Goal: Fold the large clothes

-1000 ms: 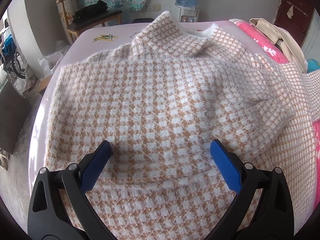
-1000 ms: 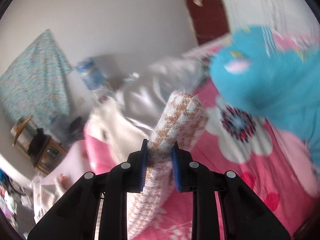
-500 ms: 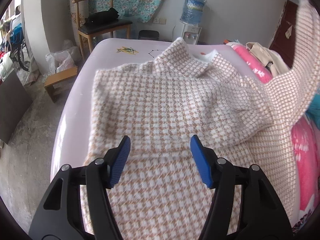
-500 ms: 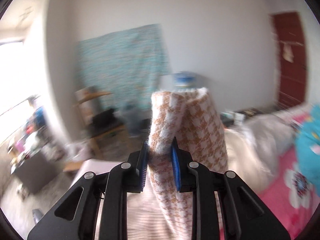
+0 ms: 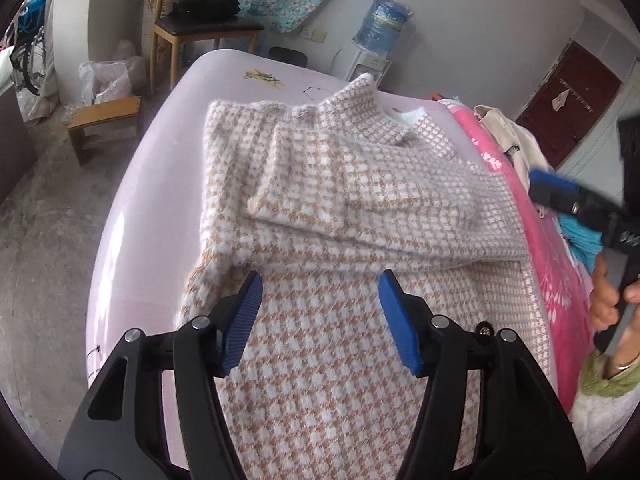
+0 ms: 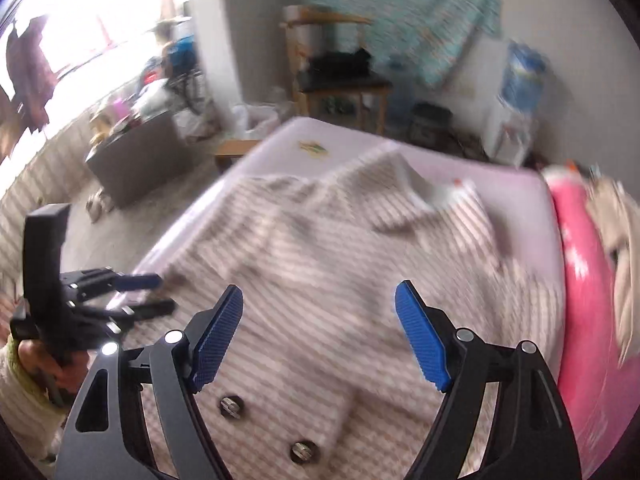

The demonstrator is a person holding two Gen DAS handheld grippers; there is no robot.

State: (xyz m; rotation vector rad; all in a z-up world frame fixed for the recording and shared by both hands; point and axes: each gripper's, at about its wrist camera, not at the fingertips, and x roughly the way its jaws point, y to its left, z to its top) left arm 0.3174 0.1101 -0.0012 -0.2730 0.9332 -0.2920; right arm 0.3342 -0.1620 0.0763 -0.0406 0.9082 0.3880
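Note:
A tan and white houndstooth coat (image 5: 320, 352) lies flat on the pale pink bed (image 5: 132, 208), collar at the far end. Its right sleeve (image 5: 372, 200) lies folded across the chest. My left gripper (image 5: 320, 300) is open and empty above the coat's lower half. My right gripper (image 6: 318, 320) is open and empty above the coat (image 6: 320, 248), which looks blurred there; two buttons (image 6: 230, 406) show near the bottom. The right gripper also shows at the right edge of the left wrist view (image 5: 556, 192), and the left gripper at the left of the right wrist view (image 6: 136, 292).
A pink floral quilt (image 5: 560, 280) with a beige garment (image 5: 516, 148) and a blue one lies on the bed's right. A wooden chair (image 5: 200, 32), a small wooden stool (image 5: 104, 120) and a water dispenser (image 5: 376, 40) stand beyond the bed. Concrete floor is on the left.
My right gripper carried the sleeve across the coat, opened and let it go; the sleeve now lies folded over the chest. My left gripper pulled back and rose a little.

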